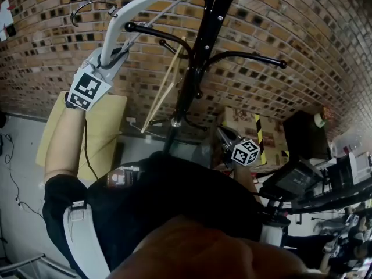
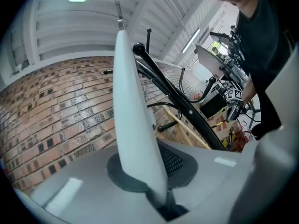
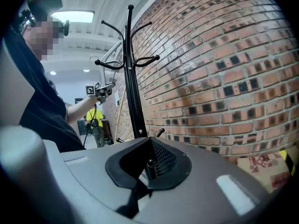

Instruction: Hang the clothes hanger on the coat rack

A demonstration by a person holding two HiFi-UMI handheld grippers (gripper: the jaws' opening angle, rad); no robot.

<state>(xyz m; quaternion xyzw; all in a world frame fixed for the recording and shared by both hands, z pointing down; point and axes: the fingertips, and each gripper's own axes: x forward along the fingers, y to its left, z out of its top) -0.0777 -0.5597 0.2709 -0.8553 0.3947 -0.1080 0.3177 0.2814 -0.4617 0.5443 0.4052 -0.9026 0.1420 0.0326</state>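
Note:
A white plastic clothes hanger with a wire hook is raised in front of the brick wall. My left gripper is shut on its lower end. In the left gripper view the hanger rises from between the jaws of the left gripper. The black coat rack stands just right of it, with a ball-tipped arm reaching toward the hanger. The hook sits left of that arm's tip, apart from it. My right gripper is low beside the pole, shut and empty. The coat rack shows ahead of it.
Wooden slats lean on the wall behind the rack. A yellow pad stands at the left, and a cardboard box and dark equipment at the right. A person in yellow stands far off.

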